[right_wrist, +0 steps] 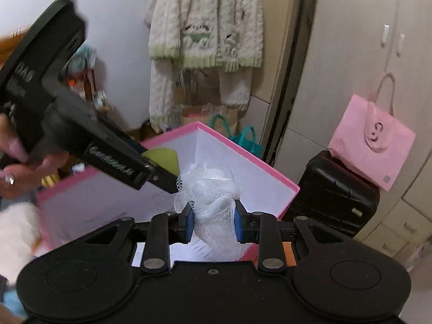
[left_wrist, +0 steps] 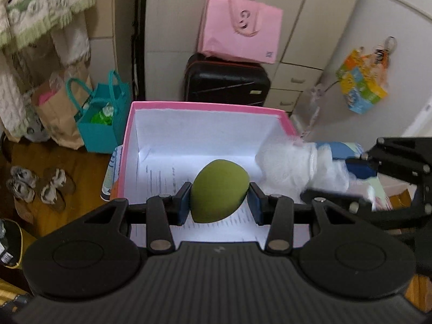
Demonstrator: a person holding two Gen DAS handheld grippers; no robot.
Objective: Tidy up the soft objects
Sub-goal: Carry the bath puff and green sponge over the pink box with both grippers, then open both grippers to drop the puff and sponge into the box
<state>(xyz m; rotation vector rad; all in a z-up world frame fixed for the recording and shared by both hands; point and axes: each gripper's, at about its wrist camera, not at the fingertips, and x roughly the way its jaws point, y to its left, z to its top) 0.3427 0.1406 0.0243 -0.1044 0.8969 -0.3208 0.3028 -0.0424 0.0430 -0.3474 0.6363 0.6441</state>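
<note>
My left gripper is shut on an olive-green egg-shaped sponge and holds it above the open pink box with white inner walls. My right gripper is shut on a white mesh bath pouf, hanging over the near right part of the same pink box. In the left wrist view the white mesh pouf and the right gripper enter from the right, over the box's right rim. The right wrist view shows the left gripper, held by a hand, with the green sponge above the box.
Printed paper lies on the box floor. Behind the box stand a black suitcase with a pink bag on it, a teal bag and a brown paper bag. Sandals lie on the wooden floor. A knitted garment hangs on the wall.
</note>
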